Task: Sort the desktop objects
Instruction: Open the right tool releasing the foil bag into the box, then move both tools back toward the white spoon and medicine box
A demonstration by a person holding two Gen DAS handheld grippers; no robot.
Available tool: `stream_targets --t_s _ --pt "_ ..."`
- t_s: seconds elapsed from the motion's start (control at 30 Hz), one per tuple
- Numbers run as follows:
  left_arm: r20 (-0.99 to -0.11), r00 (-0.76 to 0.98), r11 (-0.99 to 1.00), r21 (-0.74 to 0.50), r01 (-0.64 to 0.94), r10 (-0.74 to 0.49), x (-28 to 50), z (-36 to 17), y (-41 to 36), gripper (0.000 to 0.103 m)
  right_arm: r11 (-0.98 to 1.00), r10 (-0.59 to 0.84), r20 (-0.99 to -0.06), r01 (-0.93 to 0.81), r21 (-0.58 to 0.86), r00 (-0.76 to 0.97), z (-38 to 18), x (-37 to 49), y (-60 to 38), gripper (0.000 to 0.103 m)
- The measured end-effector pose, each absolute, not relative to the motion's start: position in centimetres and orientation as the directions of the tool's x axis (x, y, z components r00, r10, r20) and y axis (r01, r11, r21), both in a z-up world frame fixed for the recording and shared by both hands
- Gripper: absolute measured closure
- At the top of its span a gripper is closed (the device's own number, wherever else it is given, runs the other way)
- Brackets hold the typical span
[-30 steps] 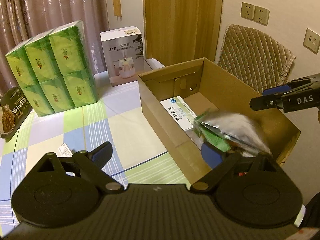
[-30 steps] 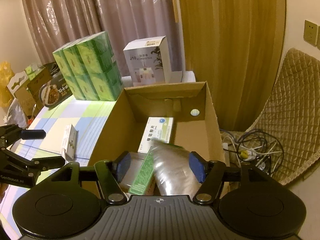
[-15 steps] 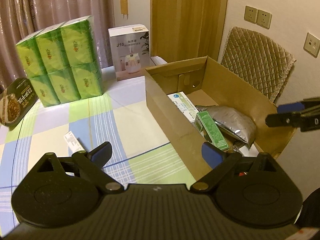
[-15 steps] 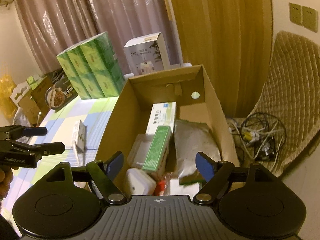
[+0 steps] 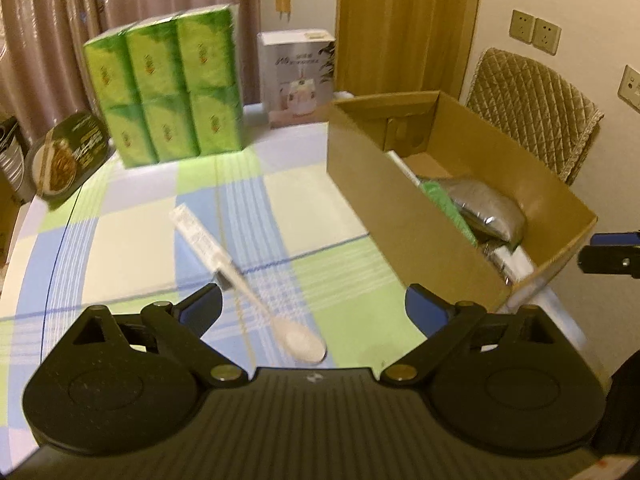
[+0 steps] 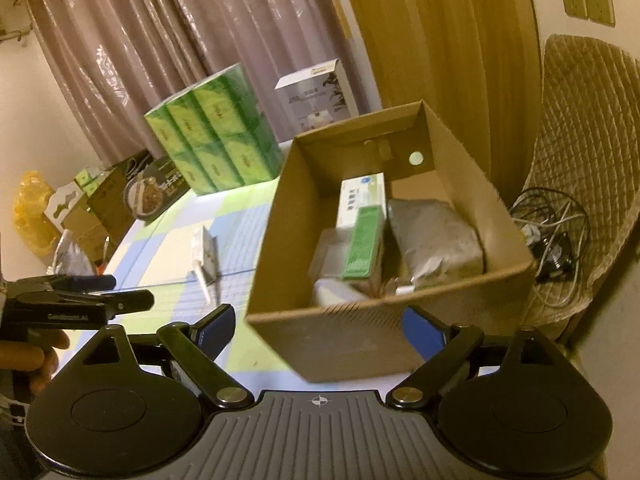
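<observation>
Green tissue packs [image 5: 168, 84] stand stacked at the desk's far edge, a dark food package [image 5: 66, 156] leaning at the far left corner and a white humidifier box [image 5: 298, 76] just beside the packs on their right. On the checked tablecloth [image 5: 128, 240] near the desk's middle lies a long white packet [image 5: 200, 240] with a white spoon [image 5: 276, 328] running from it toward the near edge, and the left gripper [image 5: 312, 312] hovers above the spoon with its jaws spread wide and holding nothing. At the desk's right edge the cardboard box [image 6: 360, 328] holds a white medicine carton [image 6: 360, 196], a green carton [image 6: 362, 244] and a silver pouch [image 6: 434, 232], with the right gripper [image 6: 316, 328] wide open and empty in front of its near wall.
</observation>
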State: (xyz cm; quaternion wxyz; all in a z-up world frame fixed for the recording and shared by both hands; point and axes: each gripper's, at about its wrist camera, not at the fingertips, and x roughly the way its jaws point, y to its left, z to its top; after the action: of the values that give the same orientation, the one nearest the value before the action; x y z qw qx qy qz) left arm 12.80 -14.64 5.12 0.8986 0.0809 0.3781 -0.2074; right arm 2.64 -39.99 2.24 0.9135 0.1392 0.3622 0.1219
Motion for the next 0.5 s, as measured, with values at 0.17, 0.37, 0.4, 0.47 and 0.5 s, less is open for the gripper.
stream_targets --t_s 0.17,0.37,0.4,0.47,0.5 --pt "-0.726 0.621 0.913 -0.022 0.407 -0.295 11.5 4.0 -12.7 0.006 0.926 0.35 -0.638 -0.15 0.347 0.685 1.9 0.8 -38.1 0.014" --pt "-0.74 0.613 0.925 -0.032 0.378 -0.276 10.3 2.9 -10.3 0.005 0.924 0.373 -0.673 -0.189 0.333 0.639 0.8 -0.4 -35.2 0.014" --pt "-0.742 0.612 0.927 -0.034 0.374 -0.274 10.2 2.7 -9.9 0.005 0.924 0.376 -0.68 -0.199 0.327 0.629 0.5 -0.5 -34.7 0.014" --pt "-0.746 0.611 0.931 -0.035 0.364 -0.266 10.0 2.3 -9.0 0.005 0.924 0.38 -0.697 -0.22 0.312 0.608 0.0 -0.8 -33.7 0.014" --pt "-0.749 0.61 0.933 -0.034 0.357 -0.26 9.9 2.1 -8.6 0.005 0.923 0.383 -0.702 -0.232 0.306 0.6 -0.2 -0.9 -33.2 0.014"
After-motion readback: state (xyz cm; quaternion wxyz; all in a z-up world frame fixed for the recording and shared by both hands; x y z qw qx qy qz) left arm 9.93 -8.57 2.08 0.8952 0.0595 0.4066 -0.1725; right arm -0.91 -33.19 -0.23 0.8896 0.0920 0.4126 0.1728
